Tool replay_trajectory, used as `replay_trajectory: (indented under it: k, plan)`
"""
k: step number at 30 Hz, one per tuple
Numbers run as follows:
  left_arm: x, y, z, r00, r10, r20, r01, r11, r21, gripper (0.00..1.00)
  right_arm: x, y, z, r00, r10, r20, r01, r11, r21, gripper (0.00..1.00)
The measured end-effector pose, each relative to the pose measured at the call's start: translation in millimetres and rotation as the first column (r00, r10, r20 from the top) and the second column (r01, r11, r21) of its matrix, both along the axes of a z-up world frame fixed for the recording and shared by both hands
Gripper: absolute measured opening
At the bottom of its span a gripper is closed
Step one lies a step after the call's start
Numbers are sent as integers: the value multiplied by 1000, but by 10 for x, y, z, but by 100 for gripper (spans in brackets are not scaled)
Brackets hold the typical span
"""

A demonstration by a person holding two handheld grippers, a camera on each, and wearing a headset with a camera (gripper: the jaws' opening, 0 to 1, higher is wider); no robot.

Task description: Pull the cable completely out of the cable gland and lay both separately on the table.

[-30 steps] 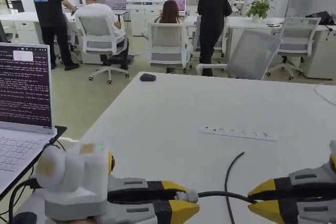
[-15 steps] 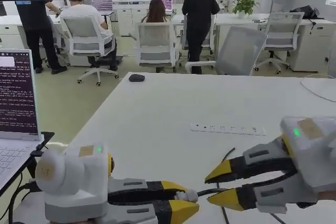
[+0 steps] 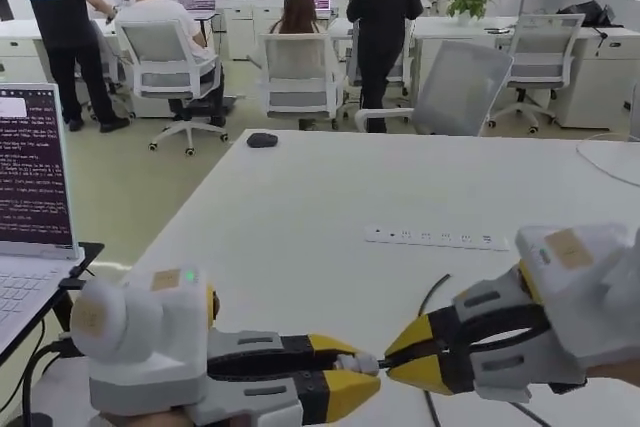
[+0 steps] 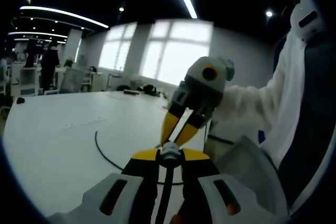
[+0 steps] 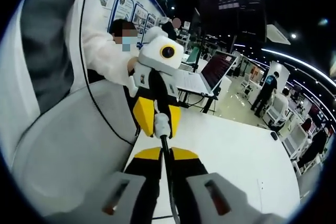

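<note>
My left gripper [image 3: 355,375] is low in the head view, shut on the small grey cable gland [image 3: 364,362]. From the gland, the black cable [image 3: 432,299] runs right and curves across the white table [image 3: 300,217]. The right gripper [image 3: 392,355] meets it tip to tip, its yellow jaws shut on the cable just beside the gland. In the left gripper view the gland [image 4: 169,150] sits between my own jaws, with the right gripper [image 4: 167,139] facing them. In the right gripper view the cable [image 5: 166,148] passes between my jaws to the gland [image 5: 161,124].
A white power strip [image 3: 437,239] lies mid-table and a dark mouse [image 3: 262,140] at the far edge. An open laptop [image 3: 30,207] stands on the left. Office chairs [image 3: 300,72] and people are beyond the table.
The right gripper let go of the cable farther right, rose open, moved left and has shut on the cable right next to the gland. The left gripper has kept its hold.
</note>
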State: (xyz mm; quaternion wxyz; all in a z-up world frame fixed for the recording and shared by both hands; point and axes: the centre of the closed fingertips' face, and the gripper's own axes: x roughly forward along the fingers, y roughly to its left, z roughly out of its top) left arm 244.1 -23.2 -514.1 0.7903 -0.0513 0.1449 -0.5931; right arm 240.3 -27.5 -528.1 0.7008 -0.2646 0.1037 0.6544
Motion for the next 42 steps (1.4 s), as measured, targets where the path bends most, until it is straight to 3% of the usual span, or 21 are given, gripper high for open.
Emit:
replay_trajectory:
  k: [9, 27, 31, 39, 42]
  plan:
    - [3, 82, -7, 1000, 15, -11, -15, 1000, -7, 16, 32, -126, -55, 997, -63, -36, 63, 998, 10, 3]
    - [64, 131, 4, 999, 34, -34, -36, 999, -34, 16, 77, -725, -325, 973, -206, -106, 205, 979, -25, 3]
    - [47, 102, -19, 999, 26, -42, -27, 999, -30, 17, 59, -731, -296, 968, -219, -119, 221, 975, -3, 4]
    - [4, 51, -7, 999, 7, -43, -8, 999, -33, 16, 42, -720, -327, 969, -225, -105, 222, 974, -42, 5]
    - [-40, 38, -20, 999, -10, -34, 9, 1000, -15, 16, 39, -680, -263, 970, -214, -118, 214, 977, -16, 11]
